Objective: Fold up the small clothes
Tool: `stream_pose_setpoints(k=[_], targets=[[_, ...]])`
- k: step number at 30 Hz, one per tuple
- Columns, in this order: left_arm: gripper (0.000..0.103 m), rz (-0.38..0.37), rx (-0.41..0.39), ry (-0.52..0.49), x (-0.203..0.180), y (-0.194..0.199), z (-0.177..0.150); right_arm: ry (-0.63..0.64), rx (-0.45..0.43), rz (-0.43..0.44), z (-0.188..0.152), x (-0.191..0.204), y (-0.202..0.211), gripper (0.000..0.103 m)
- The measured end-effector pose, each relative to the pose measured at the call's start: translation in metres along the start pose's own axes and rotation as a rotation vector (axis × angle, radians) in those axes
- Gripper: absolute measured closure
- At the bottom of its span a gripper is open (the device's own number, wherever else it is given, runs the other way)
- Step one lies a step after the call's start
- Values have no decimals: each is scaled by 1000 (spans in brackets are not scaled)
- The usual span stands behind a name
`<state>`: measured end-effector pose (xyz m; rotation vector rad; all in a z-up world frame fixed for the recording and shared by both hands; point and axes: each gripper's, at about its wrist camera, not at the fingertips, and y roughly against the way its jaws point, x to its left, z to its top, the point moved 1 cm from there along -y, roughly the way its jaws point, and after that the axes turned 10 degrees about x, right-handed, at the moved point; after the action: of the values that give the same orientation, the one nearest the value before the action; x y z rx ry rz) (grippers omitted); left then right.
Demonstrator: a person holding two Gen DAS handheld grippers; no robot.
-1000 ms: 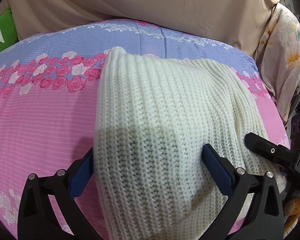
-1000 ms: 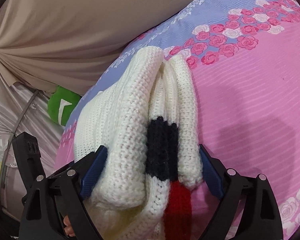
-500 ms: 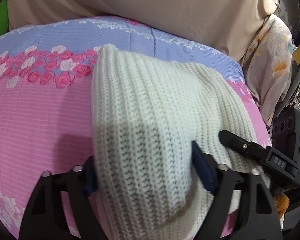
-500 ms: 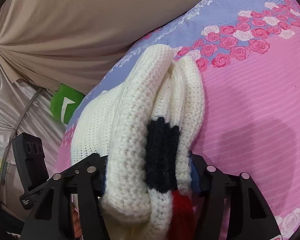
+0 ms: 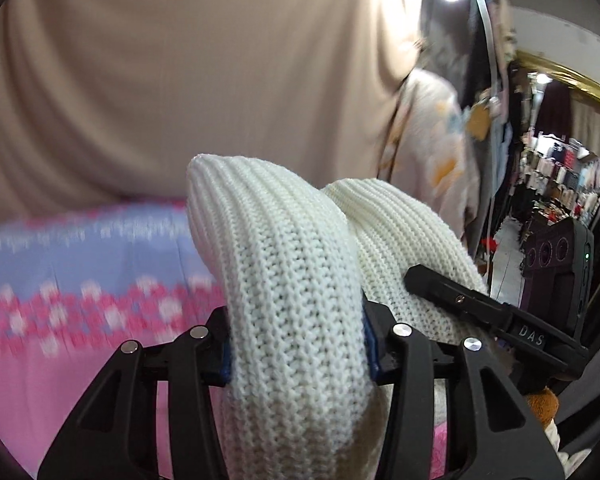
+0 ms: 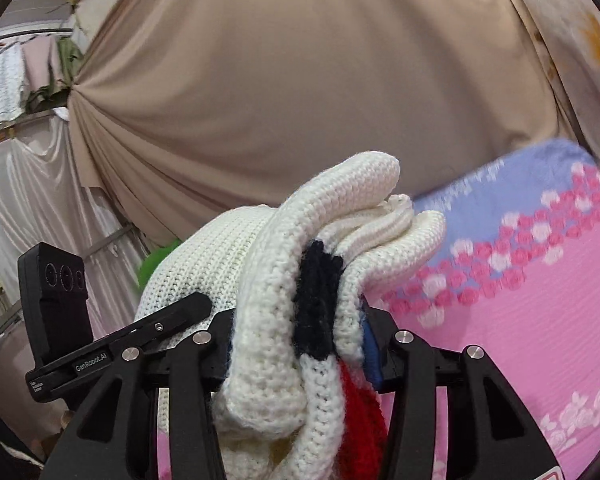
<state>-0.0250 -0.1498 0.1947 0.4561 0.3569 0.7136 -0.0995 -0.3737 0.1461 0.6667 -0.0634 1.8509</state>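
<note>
"DAS" is read in pale letters on the black right tool, seen from the left wrist view. "GenRobot.AI" is printed in white on the black left tool, seen from the right wrist view; smaller print beside it cannot be read.

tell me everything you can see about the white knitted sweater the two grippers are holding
The sweater is a chunky, cream-white rib knit, bunched into thick folded layers. Black and red stripes show on the end in the right gripper, whose jaws are closing with that bundle pressed between its blue pads. The left gripper, also closing, clamps a plain white fold. The visible part is held off the pink and blue floral bedspread, arching between the grippers.
</note>
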Motion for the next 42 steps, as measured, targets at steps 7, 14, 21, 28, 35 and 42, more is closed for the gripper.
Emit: stream_pose_setpoints(k=[7,14,21,28,35,42], targets=[[55,100,-230,-110,27,81,46,136,-93,144,63,65,-26,54],[23,211,4,105,167,-2,18,-54,256,98,15,13,-206,41],[25,84,177,472,290,-38,-72,-230,430,10,-44,-48,-260,41],[8,-18,224,539,317,-73,-62,-221,548,-41,-37,-51,-325,25],[45,-64,256,521,315,-114,-78,-141,524,7,-19,-33,-336,60],[55,10,163,383,286,-101,-48,-32,419,-24,20,-20,-322,64]])
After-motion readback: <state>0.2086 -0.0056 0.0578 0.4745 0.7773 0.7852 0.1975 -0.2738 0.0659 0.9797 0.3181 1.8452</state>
